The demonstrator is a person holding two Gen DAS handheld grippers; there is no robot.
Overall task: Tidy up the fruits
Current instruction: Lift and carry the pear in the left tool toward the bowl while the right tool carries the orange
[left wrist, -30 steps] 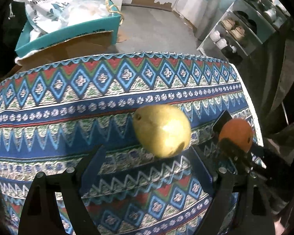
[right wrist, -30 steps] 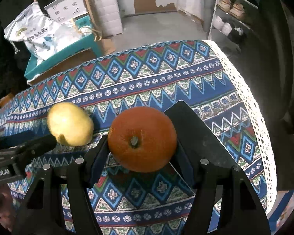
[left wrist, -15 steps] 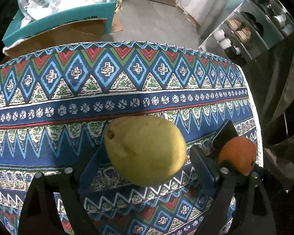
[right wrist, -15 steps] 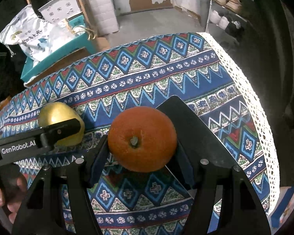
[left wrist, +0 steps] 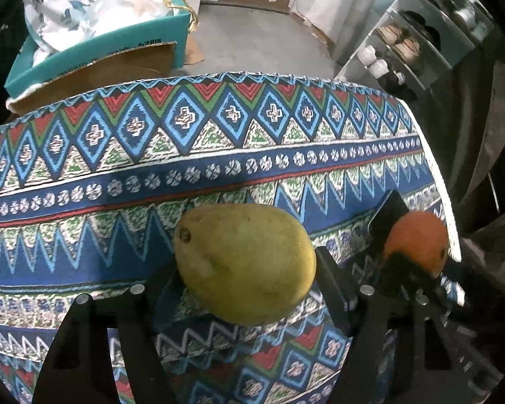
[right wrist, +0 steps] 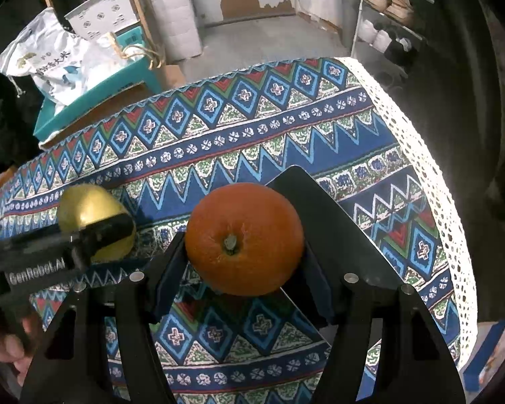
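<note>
With our left gripper (left wrist: 245,289) just closed on the pear (left wrist: 244,262) and our right gripper (right wrist: 244,262) pinching the orange (right wrist: 244,239), either round fruit could slip and roll off the worktop (right wrist: 353,155) edge nearby.

The left gripper (left wrist: 245,289), pitched steeply down, had just been closing its 2 jaws onto the pear (left wrist: 244,262) between them, while the right gripper (right wrist: 244,262), tilted alike, clamped the orange (right wrist: 244,239) just to its right.
</note>
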